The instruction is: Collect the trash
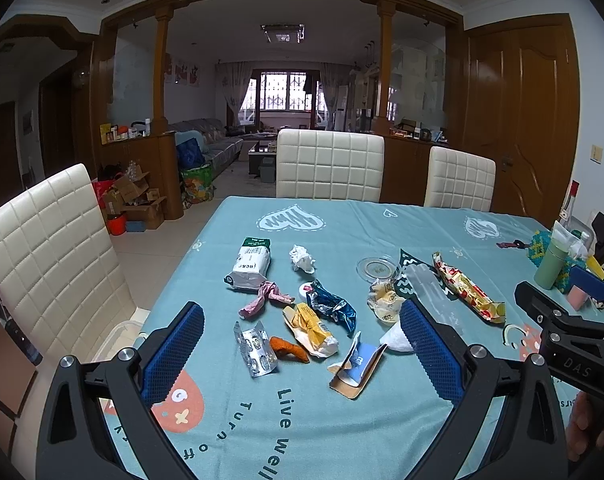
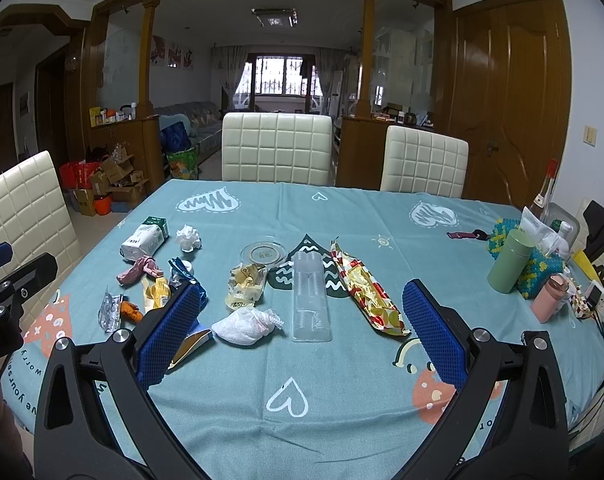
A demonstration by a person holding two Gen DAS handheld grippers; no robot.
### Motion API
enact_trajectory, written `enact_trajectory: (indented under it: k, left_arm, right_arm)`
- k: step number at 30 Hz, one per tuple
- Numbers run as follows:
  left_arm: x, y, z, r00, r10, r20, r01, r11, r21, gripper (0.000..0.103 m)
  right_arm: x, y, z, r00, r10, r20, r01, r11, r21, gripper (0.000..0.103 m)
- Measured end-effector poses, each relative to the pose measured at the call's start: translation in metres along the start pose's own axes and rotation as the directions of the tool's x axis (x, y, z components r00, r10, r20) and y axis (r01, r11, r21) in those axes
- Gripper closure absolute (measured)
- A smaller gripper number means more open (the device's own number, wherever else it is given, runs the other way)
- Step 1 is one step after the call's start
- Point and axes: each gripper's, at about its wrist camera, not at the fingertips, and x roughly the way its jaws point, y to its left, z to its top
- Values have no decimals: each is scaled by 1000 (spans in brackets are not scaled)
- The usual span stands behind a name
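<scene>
Trash lies scattered on the teal tablecloth (image 1: pixel 341 420): a white-green bag (image 1: pixel 250 265), a white paper ball (image 1: pixel 302 259), a pink wrapper (image 1: pixel 266 298), a blue foil wrapper (image 1: pixel 333 307), a yellow wrapper (image 1: pixel 311 329), a pill blister (image 1: pixel 255 349), an orange scrap (image 1: pixel 290 348) and a folded card (image 1: pixel 355 368). The right wrist view shows a white plastic wad (image 2: pixel 246 326), a clear tray (image 2: pixel 310 296) and a long red-gold wrapper (image 2: pixel 367 294). My left gripper (image 1: pixel 302 356) is open above the near trash. My right gripper (image 2: pixel 298 334) is open above the wad and tray.
Several white chairs (image 1: pixel 329 164) ring the table. At the right edge stand a green cup (image 2: pixel 509 260), a pink bottle (image 2: pixel 549 298), a glass bottle (image 2: pixel 543 192) and a knitted box (image 2: pixel 541 270). A clear glass dish (image 2: pixel 264 254) sits mid-table. Cardboard boxes (image 1: pixel 136 196) lie on the floor.
</scene>
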Motion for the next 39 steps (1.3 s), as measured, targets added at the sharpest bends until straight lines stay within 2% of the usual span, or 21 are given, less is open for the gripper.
enact_trajectory:
  k: [11,17,22,25,29,34,36,39]
  left_arm:
    - [14,5,-7,999,-13,-44,13,1000,-11,7]
    - [46,12,-22,991,4,-134,-6,1000,-10,7]
    - [77,21,-35,980,37,-197,-39,999,-8,7]
    - [96,30,-40,973,48,-228,-53,998,-17,7]
    - [119,38,-43,959,48,-278,-59,998,-31,7]
    - [131,40,-41,955,57,-291,-66,998,-21,7]
    - [135,40,-40,953,59,-297,-67,998,-18,7]
    - [140,40,-39,953,58,-299,-65,998,-14,7]
  right_arm:
    - [15,-3,-7,999,-14,-31,14,1000,3,3]
    - [59,-17,-27,989,-18,-150,22,999,28,3]
    - [109,-30,-44,959,-42,-281,53,998,30,3]
    - [133,-36,-46,946,-47,-320,53,999,11,4]
    - [169,-36,-46,924,-22,-383,29,999,14,18]
    - [205,-25,-45,899,3,-439,-5,1000,-3,29]
    - [208,-27,-42,902,18,-431,-11,1000,20,29]
    - [204,-41,-30,930,-6,-367,28,998,55,28]
